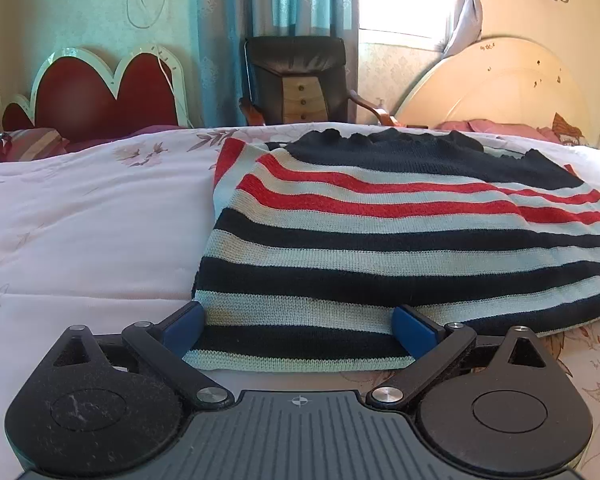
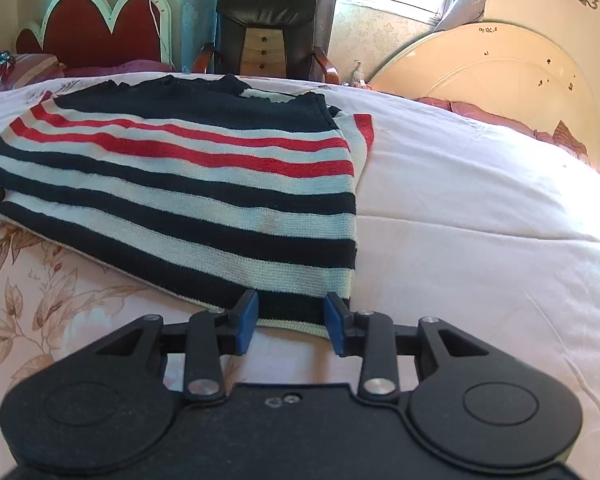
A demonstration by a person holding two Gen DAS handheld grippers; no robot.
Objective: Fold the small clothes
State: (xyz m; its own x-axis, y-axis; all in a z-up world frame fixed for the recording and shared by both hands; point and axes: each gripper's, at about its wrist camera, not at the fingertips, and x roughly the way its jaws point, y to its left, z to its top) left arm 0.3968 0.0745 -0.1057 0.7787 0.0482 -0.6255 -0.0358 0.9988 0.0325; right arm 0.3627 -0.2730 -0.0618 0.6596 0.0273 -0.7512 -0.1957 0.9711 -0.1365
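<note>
Left claw (image 1: 298, 330): blue pads spread wide, straddling the near-left hem corner of the knitted sweater striped navy, pale grey and red (image 1: 400, 240); nothing pinched. Sweater: flat on the pale floral quilted bed (image 1: 80, 220), sleeves tucked in, long axis running away from both claws, hem nearest, collar farthest. Right claw (image 2: 292, 322): pads partly apart either side of the near-right hem corner (image 2: 296, 312), fabric between them, not visibly clamped. Both claws equally near. Containers: none on the bed.

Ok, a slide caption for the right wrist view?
Right gripper fingers straddle the near hem of a striped sweater lying on a floral quilt.
</note>
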